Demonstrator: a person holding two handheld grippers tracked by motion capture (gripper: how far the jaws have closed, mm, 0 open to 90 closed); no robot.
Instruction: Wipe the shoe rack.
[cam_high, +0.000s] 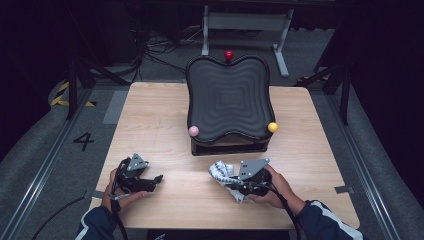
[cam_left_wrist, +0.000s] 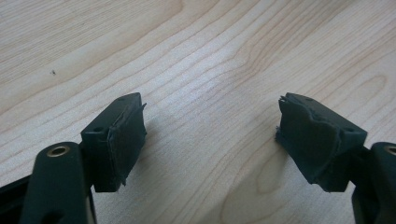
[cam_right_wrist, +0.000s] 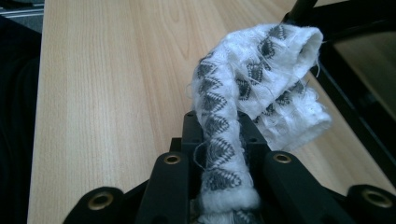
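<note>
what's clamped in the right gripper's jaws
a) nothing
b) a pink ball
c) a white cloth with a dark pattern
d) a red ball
c: in the right gripper view, the right gripper has its jaws pressed on the white cloth, which sticks out past them above the table.

Black numeral "4" (cam_high: 83, 141) on grey floor (cam_high: 60, 150), left of table (cam_high: 150, 115).
</note>
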